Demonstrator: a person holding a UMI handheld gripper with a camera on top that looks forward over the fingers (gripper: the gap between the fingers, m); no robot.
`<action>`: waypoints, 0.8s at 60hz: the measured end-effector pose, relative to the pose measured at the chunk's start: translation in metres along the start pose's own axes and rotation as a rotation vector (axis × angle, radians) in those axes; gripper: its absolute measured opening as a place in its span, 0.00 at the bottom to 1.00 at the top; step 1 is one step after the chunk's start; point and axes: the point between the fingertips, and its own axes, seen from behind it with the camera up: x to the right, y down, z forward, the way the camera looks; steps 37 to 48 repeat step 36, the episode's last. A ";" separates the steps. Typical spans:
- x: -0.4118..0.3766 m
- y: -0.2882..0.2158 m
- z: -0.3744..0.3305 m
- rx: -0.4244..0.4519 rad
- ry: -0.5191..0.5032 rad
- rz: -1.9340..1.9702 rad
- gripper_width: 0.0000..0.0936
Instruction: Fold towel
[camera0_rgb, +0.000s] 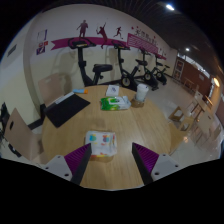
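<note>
A small folded towel (100, 143), white with coloured dots, lies on the wooden table (125, 125) just ahead of my left finger. My gripper (112, 163) is open and empty, its purple pads (146, 160) spread wide over the table's near edge. Nothing stands between the fingers.
A black mat or laptop (68, 107) lies at the table's far left. A green pack of wipes (116, 102) and a white cup (142, 95) stand at the far end. Chairs (185, 115) flank the table. Exercise bikes (100, 72) stand beyond, by the wall.
</note>
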 end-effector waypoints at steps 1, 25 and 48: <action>-0.002 0.002 -0.009 0.005 0.005 0.005 0.92; -0.063 0.078 -0.185 0.019 0.058 0.082 0.92; -0.069 0.090 -0.205 0.033 0.084 0.105 0.92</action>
